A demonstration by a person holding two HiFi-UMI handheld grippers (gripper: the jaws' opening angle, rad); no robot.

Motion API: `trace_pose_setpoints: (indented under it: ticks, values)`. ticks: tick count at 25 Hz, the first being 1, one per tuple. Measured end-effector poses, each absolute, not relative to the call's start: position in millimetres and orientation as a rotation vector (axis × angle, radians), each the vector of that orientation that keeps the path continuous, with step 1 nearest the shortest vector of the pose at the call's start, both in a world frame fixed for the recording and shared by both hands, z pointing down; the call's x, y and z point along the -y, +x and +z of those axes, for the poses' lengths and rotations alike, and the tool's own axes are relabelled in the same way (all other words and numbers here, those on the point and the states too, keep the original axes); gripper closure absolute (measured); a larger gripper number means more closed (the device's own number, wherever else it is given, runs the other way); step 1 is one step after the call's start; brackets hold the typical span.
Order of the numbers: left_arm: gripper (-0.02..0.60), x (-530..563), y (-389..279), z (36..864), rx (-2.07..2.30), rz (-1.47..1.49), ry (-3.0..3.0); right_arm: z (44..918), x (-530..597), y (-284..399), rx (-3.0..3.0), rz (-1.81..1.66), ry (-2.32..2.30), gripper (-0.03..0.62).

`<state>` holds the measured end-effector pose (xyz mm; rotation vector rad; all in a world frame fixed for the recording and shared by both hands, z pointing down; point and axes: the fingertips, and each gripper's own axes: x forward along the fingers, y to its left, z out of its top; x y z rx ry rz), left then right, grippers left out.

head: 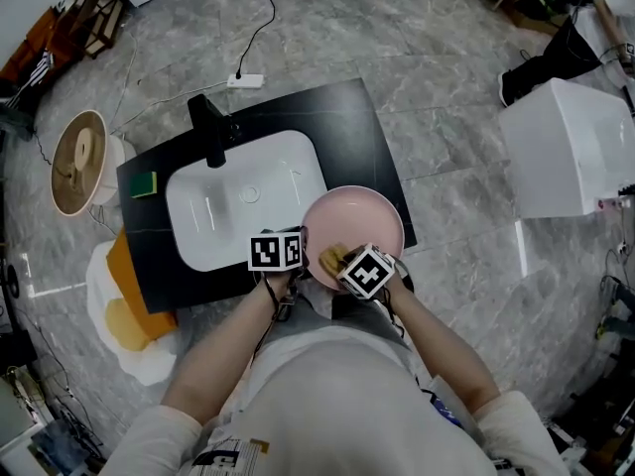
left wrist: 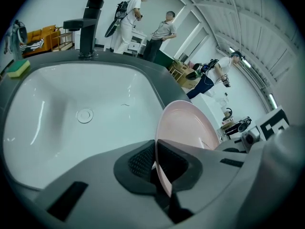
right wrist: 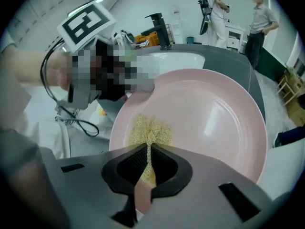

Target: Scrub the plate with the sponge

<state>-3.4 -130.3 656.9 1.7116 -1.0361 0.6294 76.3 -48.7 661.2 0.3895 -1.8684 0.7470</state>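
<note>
A pink plate (head: 369, 214) rests tilted at the front right of the black counter (head: 357, 127), beside the white sink (head: 233, 211). My left gripper (head: 302, 250) is shut on the plate's left rim; in the left gripper view the plate (left wrist: 187, 127) stands edge-on between the pads of the gripper (left wrist: 156, 168). My right gripper (head: 347, 266) is shut on a thin yellow sponge (head: 332, 259). In the right gripper view the sponge (right wrist: 148, 130) lies flat against the plate's (right wrist: 214, 118) near inner face, just ahead of the gripper (right wrist: 147, 170).
A black faucet (head: 210, 127) stands behind the sink, and a green-and-yellow sponge (head: 145, 183) lies on the counter's left corner. On the floor are a power strip (head: 245, 80), a white box (head: 566, 147), a round wooden object (head: 79, 162) and orange sheets (head: 129, 296). People stand farther off.
</note>
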Motion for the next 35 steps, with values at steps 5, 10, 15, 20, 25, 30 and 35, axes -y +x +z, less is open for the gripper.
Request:
trace_pose_setpoints:
  ticks: [5,10,15,20,25,30,35]
  values:
    - [0.554,118.9,-3.2,655.7,1.017,0.596,1.686,662.3,88.4,62.4,1.873,0.748,0.456,0.548]
    - [0.554,106.4,6.4,654.7,0.991,0.609,1.702,661.0,135.6,77.7,1.859,0.728,0.605,0.548]
    - [0.554,113.1,1.4,656.0,1.017,0.607,1.705,659.5,159.5,124.4,1.794,0.693,0.749,0.548]
    - [0.554,120.5,-4.9,657.7,1.040,0.608,1.688,651.8,150.0,160.1,1.745,0.486,0.709,0.548]
    - [0.552,128.3,-5.1,656.9,1.058,0.603,1.680,652.1,107.5,175.3,1.721,0.546,0.661,0.548]
    - [0.551,129.2,-2.4,655.9,1.039,0.621,1.695,646.9,82.9,167.1,1.771,0.635,0.642,0.548]
    - [0.510,130.4,-10.3,651.5,1.034,0.633,1.686,632.8,77.2,158.4,1.856,0.724,0.689,0.548]
